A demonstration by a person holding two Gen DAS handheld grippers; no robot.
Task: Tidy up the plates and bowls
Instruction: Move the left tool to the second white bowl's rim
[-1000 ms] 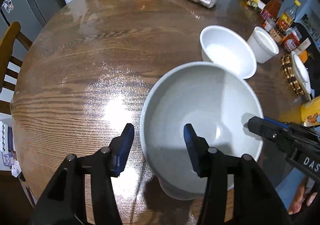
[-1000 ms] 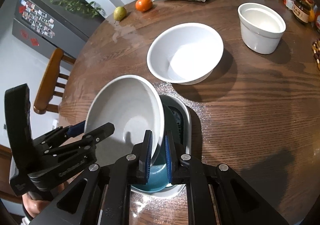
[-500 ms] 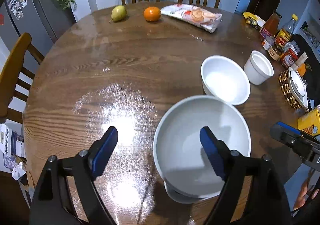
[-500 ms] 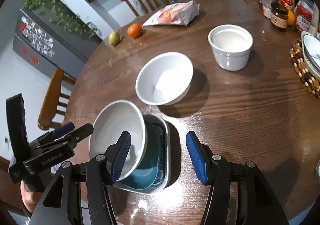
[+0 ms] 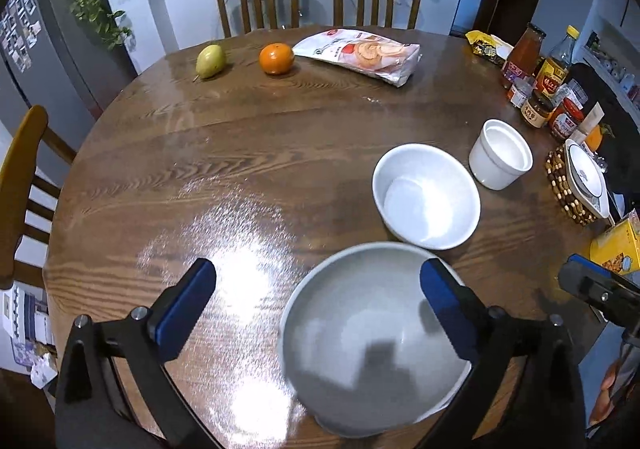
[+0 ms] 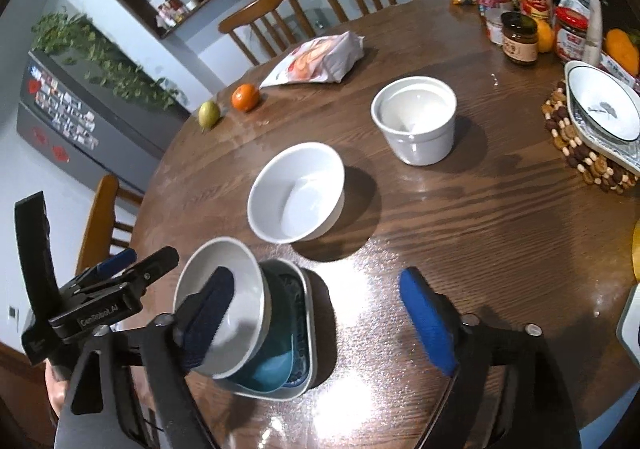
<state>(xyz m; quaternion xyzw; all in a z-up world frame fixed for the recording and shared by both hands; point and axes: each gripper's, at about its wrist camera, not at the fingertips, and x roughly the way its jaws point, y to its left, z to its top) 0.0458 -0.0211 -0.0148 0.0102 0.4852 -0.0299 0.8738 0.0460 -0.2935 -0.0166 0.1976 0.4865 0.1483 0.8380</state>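
A grey bowl (image 5: 372, 341) (image 6: 228, 305) rests tilted in a blue bowl (image 6: 272, 369) on a rectangular plate (image 6: 304, 329) near the table's front edge. A white bowl (image 5: 426, 196) (image 6: 298, 195) and a white straight-sided cup bowl (image 5: 501, 158) (image 6: 416, 119) stand apart behind the stack. My left gripper (image 5: 316, 301) is open above the grey bowl, holding nothing. My right gripper (image 6: 320, 325) is open and empty above the stack. The left gripper also shows at the left of the right wrist view (image 6: 116, 269).
A pear (image 5: 210, 60), an orange (image 5: 276, 58) and a snack bag (image 5: 360, 55) lie at the far side. Jars and bottles (image 6: 520, 9) crowd the right edge. A patterned bowl on plates sits on a beaded trivet (image 6: 600, 121). Chairs surround the round table (image 5: 200, 169).
Both grippers opened and let go of the grey bowl, which now rests in the stack. Both pulled back and up from it.
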